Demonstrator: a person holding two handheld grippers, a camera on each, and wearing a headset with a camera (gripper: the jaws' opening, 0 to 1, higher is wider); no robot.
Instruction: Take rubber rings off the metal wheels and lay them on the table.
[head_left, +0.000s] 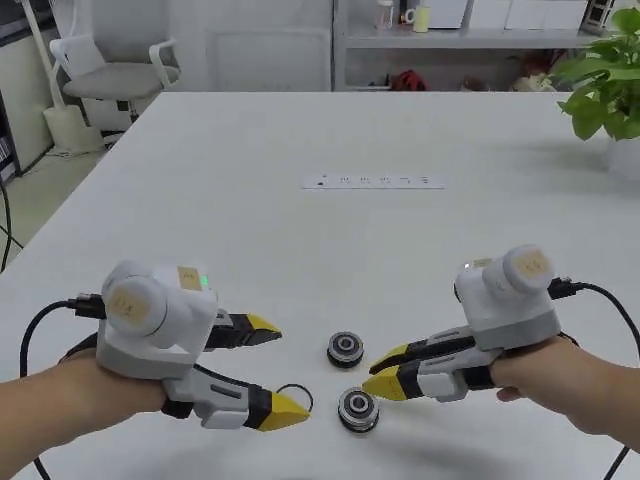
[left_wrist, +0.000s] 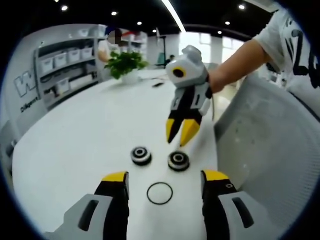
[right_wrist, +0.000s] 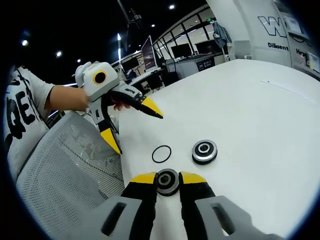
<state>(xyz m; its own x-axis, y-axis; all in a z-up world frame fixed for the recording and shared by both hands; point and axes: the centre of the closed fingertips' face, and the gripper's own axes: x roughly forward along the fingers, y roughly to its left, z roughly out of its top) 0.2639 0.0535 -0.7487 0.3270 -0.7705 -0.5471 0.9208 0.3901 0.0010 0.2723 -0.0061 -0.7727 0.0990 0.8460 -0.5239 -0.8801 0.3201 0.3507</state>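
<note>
Between the wide-spread jaws of the left gripper (left_wrist: 166, 177), which held nothing, a loose rubber ring (left_wrist: 160, 193) lay flat on the table (left_wrist: 75, 140), already off its wheel. Just beyond it stood the two metal wheels side by side, the nearer wheel (left_wrist: 179, 161) and the farther wheel (left_wrist: 141, 155), apart from each other and from the ring. The right gripper (left_wrist: 181, 135) hung over the nearer wheel with its jaws parted only narrowly and nothing between them. Seen along those jaws in the right gripper view, the wheel sat framed between the yellow tips as though clasped. The left gripper view, from the side, showed clear table between tips and wheel, so I judged it an approach and not a grip. To do the step well, the right jaws would need to come down squarely on the wheel's flat faces and pin it. The left tips could then catch the rubber at the rim and roll it off. Whether either wheel wore a ring I could not tell. Farther out, the head view showed a potted plant (head_left: 608, 85) at the table's far corner.
</note>
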